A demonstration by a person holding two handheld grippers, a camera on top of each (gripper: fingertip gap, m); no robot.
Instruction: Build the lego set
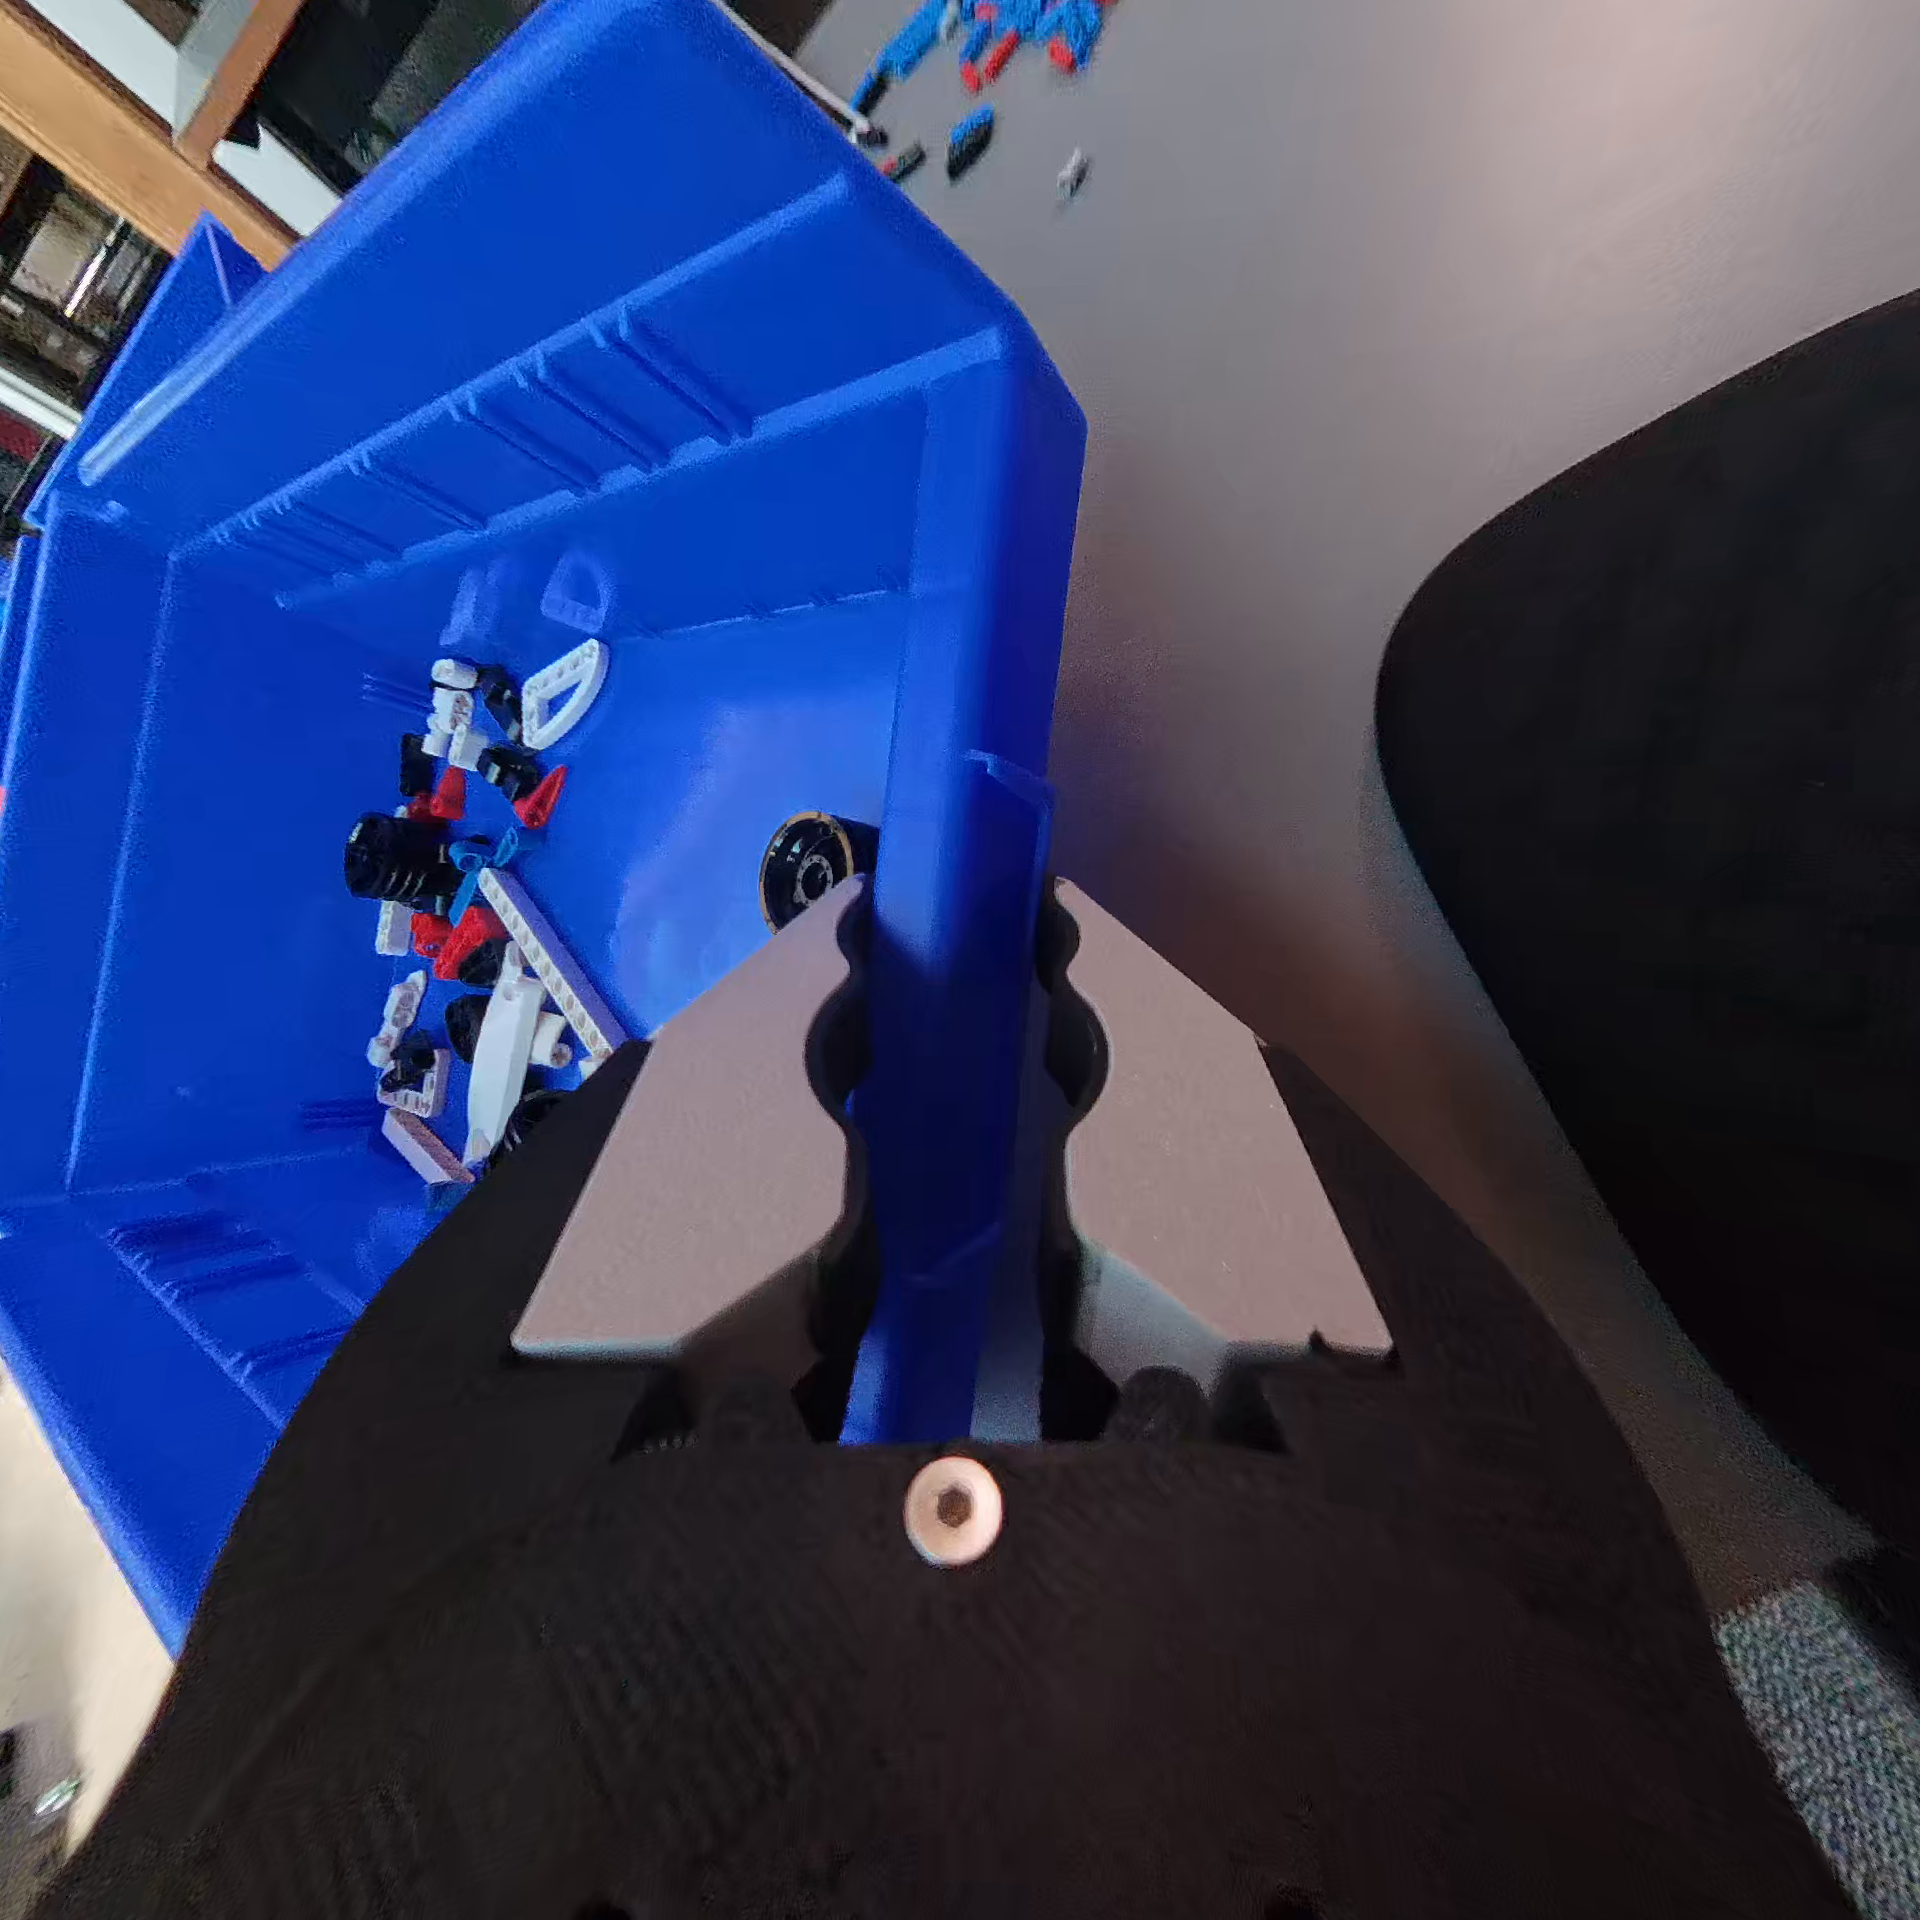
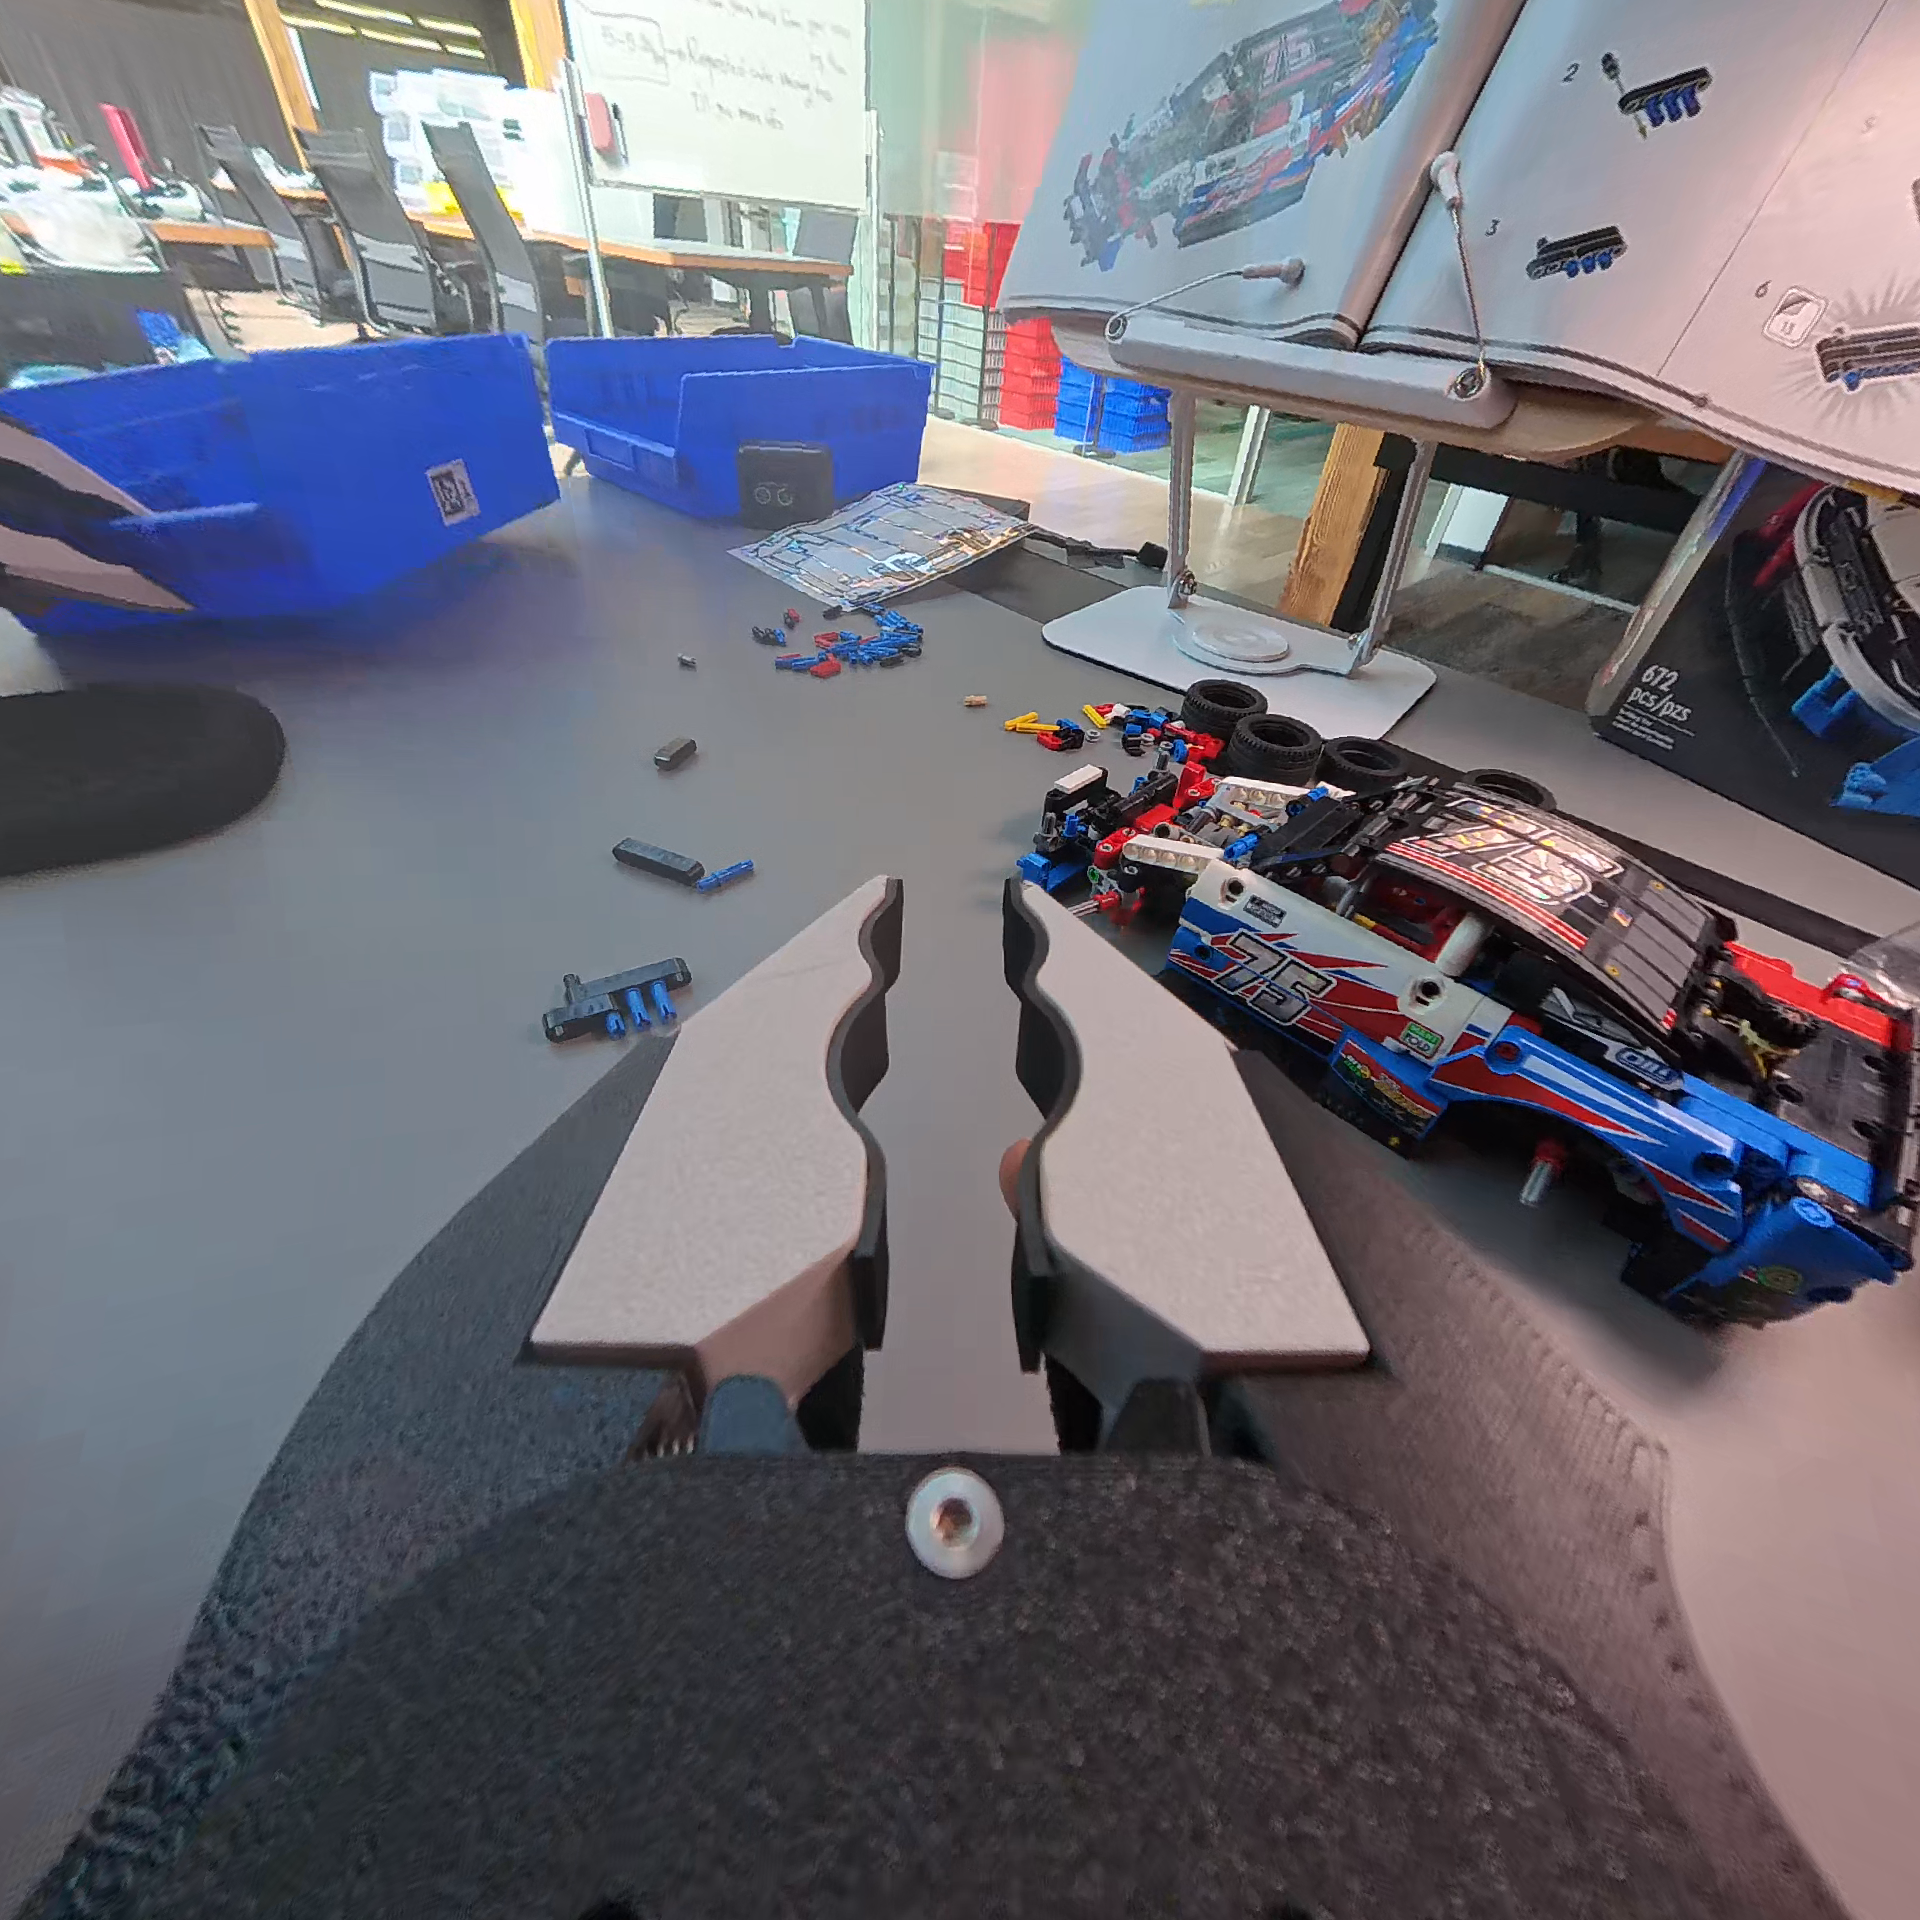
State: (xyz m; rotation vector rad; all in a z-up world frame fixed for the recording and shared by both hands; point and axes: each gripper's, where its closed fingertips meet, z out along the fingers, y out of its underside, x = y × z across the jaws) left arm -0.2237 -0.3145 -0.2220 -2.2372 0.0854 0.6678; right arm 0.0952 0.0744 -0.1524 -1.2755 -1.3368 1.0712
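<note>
The left tongs (image 1: 951, 914) were clamped on the side wall of a deep blue plastic bin (image 1: 665, 436), tipping it up off the grey surface (image 1: 1351, 416). Inside the bin, just beyond the gripped wall, lay a black wheel (image 1: 816, 868), and past it a loose heap of white, black and red lego pieces (image 1: 473, 894).

The right tongs (image 2: 951, 914) hung parted above the surface, gripping nothing. Right of them stood the partly built blue, white and red lego race car (image 2: 1455, 1018); left of them lay a small black beam with blue pins (image 2: 618, 1003). Beyond the car sat four black tyres (image 2: 1278, 743), then a scatter of small blue and red pins (image 2: 852, 644), and behind those a metal stand holding the open instruction booklet (image 2: 1455, 156).
</note>
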